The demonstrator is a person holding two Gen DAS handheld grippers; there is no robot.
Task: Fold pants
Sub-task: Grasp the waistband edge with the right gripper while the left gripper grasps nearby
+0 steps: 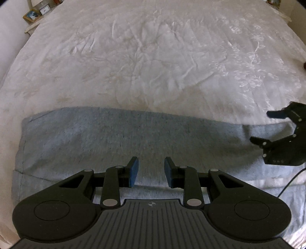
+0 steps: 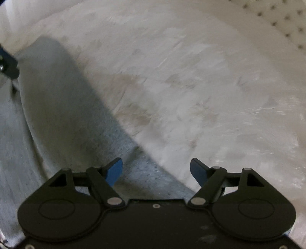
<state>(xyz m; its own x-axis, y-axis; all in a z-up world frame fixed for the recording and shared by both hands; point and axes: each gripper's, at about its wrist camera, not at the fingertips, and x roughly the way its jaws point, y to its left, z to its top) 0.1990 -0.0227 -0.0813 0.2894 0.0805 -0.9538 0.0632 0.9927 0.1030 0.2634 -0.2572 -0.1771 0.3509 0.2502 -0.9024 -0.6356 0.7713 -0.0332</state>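
Hovering over grey pants [image 1: 118,141], left tongs [image 1: 151,171] and right tongs [image 2: 156,171] gape empty.

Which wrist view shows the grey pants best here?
The left wrist view: the pants lie flat across the white bedspread, far edge sharp. The right wrist view shows only a blurred, partly shadowed strip running diagonally toward the open right gripper.

Left wrist view: pants [image 1: 122,141] lie across lower frame on bedspread [image 1: 153,63]. Left gripper [image 1: 151,171] bottom centre, above pants. Right gripper [image 1: 267,127] at right edge. Picture frame [image 1: 31,16] upper left.
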